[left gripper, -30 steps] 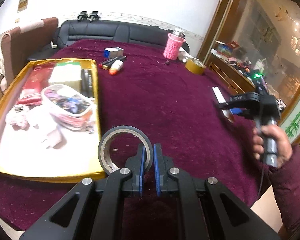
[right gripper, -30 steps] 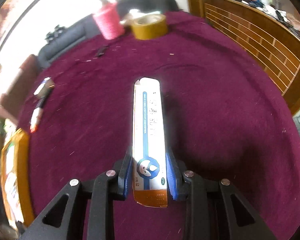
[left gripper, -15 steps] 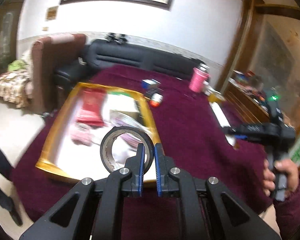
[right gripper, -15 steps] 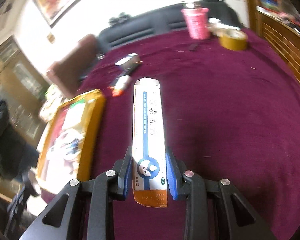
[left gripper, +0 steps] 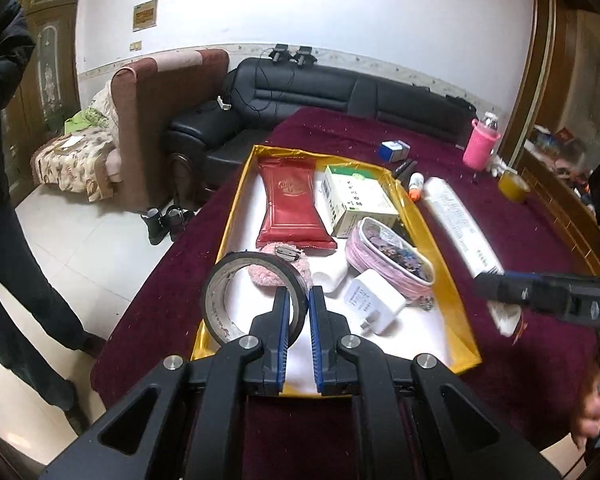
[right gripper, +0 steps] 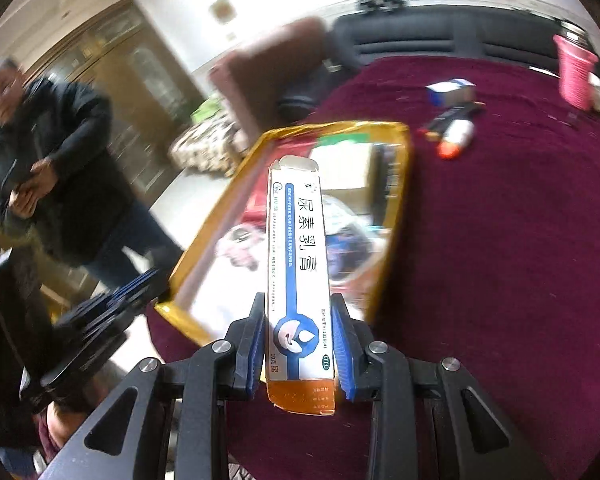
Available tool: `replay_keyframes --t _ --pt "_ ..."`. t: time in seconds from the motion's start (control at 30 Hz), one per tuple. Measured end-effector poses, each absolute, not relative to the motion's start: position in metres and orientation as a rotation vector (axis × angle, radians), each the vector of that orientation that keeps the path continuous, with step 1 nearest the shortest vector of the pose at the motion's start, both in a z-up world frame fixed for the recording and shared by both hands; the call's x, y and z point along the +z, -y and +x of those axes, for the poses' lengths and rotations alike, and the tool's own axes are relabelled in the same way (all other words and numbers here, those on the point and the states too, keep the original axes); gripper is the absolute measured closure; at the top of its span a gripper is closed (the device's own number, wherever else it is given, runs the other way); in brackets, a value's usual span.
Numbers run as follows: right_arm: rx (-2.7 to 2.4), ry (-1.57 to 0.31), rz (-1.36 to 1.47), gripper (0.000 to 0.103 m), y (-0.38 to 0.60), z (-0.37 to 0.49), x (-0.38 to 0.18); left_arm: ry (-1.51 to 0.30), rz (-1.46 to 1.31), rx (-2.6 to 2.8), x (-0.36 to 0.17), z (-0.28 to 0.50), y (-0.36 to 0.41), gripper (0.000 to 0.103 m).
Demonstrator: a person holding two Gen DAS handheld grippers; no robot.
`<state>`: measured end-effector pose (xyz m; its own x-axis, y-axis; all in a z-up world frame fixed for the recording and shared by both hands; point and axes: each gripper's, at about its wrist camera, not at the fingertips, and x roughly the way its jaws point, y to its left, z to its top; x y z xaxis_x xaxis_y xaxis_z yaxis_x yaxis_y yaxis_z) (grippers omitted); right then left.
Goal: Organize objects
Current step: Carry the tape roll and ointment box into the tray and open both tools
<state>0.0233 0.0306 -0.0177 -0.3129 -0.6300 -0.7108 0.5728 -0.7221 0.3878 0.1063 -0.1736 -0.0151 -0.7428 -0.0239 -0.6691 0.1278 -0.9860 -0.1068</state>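
My left gripper (left gripper: 298, 304) is shut on a black tape roll (left gripper: 236, 294) and holds it above the near end of the gold tray (left gripper: 466, 344). My right gripper (right gripper: 298, 320) is shut on a long white and blue ointment box (right gripper: 298, 264), held over the tray's right rim (right gripper: 400, 200). The box (left gripper: 460, 224) and the right gripper (left gripper: 540, 294) also show in the left wrist view, at the tray's right side. The tray holds a red packet (left gripper: 292, 204), a white and green box (left gripper: 354, 200), a pink pouch (left gripper: 388, 256), a white charger (left gripper: 374, 302) and a pink fluffy item (left gripper: 266, 276).
On the maroon tablecloth (right gripper: 500, 260) beyond the tray lie a blue and white box (left gripper: 394, 150), a white bottle with an orange cap (right gripper: 456, 138), a pink cup (left gripper: 480, 146) and a yellow tape roll (left gripper: 514, 186). A person (right gripper: 40, 168) stands left of the table.
Both grippers have swung left towards the tray. The tape roll now hangs over the tray's near end, and the ointment box has come from over the open cloth to the tray's right rim.
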Motion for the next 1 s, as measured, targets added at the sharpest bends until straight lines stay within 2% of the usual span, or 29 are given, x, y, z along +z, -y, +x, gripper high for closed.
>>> replay_keyframes --t 0.23,0.5,0.73,0.93,1.0 --pt "-1.984 -0.079 1.140 0.070 0.009 0.039 -0.036 -0.135 1.170 -2.785 -0.037 0.081 0.173 0.094" --pt "-1.959 -0.255 1.110 0.070 0.031 0.045 -0.056 -0.188 1.226 -2.755 -0.060 0.071 0.183 0.093" --pt "-1.947 -0.333 1.100 0.073 0.043 0.044 -0.063 -0.276 1.112 -2.778 -0.046 0.080 0.194 0.093" --pt "-1.926 -0.362 1.108 0.073 0.053 0.041 -0.069 -0.345 1.032 -2.807 -0.029 0.094 0.203 0.080" --pt "-1.922 -0.373 1.112 0.073 0.057 0.041 -0.073 -0.365 1.006 -2.812 -0.025 0.099 0.206 0.069"
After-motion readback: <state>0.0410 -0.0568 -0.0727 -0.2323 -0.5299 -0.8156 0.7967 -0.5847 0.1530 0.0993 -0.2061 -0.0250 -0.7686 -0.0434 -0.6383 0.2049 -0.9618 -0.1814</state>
